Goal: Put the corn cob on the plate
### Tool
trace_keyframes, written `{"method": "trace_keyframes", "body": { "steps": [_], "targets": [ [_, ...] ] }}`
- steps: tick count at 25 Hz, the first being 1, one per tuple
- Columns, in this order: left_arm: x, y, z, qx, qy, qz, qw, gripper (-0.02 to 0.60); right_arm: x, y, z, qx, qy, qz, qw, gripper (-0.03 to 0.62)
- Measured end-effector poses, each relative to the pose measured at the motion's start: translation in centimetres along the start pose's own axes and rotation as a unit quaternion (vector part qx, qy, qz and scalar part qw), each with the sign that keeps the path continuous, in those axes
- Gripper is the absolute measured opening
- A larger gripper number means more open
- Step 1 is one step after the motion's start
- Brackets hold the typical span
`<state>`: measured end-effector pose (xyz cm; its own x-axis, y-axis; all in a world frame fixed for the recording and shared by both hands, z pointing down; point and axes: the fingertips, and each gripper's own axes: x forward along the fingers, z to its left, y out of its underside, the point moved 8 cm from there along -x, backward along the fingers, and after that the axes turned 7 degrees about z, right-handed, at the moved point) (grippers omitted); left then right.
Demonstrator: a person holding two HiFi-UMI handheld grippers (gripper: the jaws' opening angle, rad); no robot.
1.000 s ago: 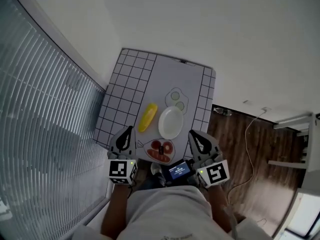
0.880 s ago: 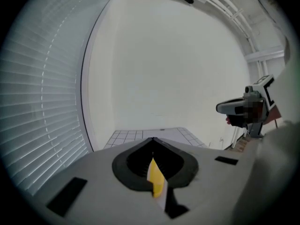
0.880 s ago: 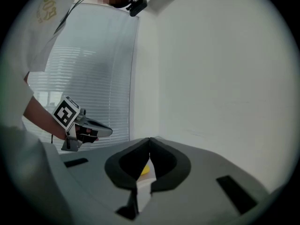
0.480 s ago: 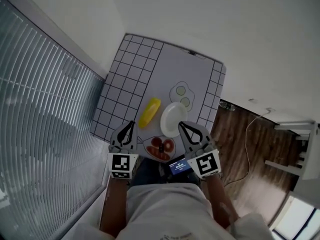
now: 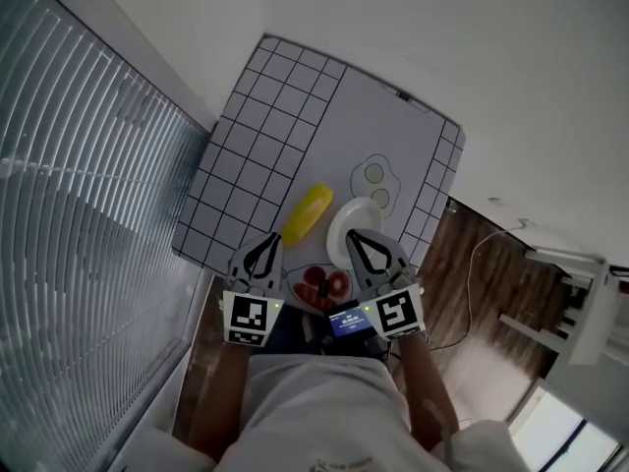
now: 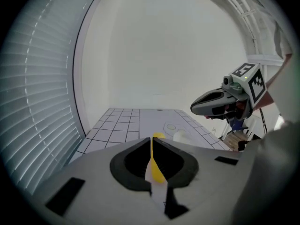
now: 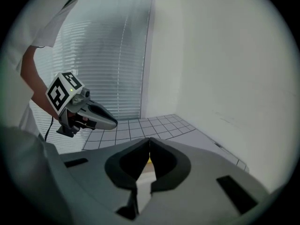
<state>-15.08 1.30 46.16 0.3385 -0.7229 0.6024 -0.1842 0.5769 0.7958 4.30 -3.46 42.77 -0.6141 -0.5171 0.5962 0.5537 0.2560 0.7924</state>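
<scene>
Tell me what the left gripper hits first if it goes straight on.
Probably the corn, dead ahead past the shut left gripper; depth is unclear, so the table might come first.

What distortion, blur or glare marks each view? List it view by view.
Head view: wide-angle bend curves the blinds; soft even light, no glare; corn cob and plate read clearly. Left gripper view: fisheye with black corners; the left gripper looms close and soft. Right gripper view: same fisheye and dark corners, cooler tint; the right gripper is soft too.
</scene>
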Motion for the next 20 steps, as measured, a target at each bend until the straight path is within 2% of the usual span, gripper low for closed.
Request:
{"method": "trace_keyframes", "body": {
  "steps": [5, 12, 15, 18, 20],
  "targets": [
    [1.5, 0.8, 0.5, -0.021, 0.015, 0.008, 0.9996, 0.008, 2.0, 0.5, -0.6, -0.019, -0.003, 0.013, 1.000, 0.008],
    [2.3, 2.1, 0.1, -0.022, 0.011, 0.037, 0.9990, 0.008, 4.5, 0.7, -0.7, -0.091, -0.035, 0.059, 0.993, 0.008],
    [2.9, 2.5, 0.1, -0.021, 0.018, 0.046, 0.9986, 0.008, 5.6, 0.8, -0.4, -0.132, -0.053, 0.068, 0.987, 0.008],
    [3.2, 2.6, 0.1, -0.017, 0.022, 0.055, 0.9981, 0.009, 6.5, 1.1, 0.1, -0.186, -0.075, 0.082, 0.976, 0.012],
    [3.4, 2.8, 0.1, -0.014, 0.026, 0.061, 0.9977, 0.010, 7.0, 1.3, 0.3, -0.210, -0.087, 0.093, 0.969, 0.042]
  ]
}}
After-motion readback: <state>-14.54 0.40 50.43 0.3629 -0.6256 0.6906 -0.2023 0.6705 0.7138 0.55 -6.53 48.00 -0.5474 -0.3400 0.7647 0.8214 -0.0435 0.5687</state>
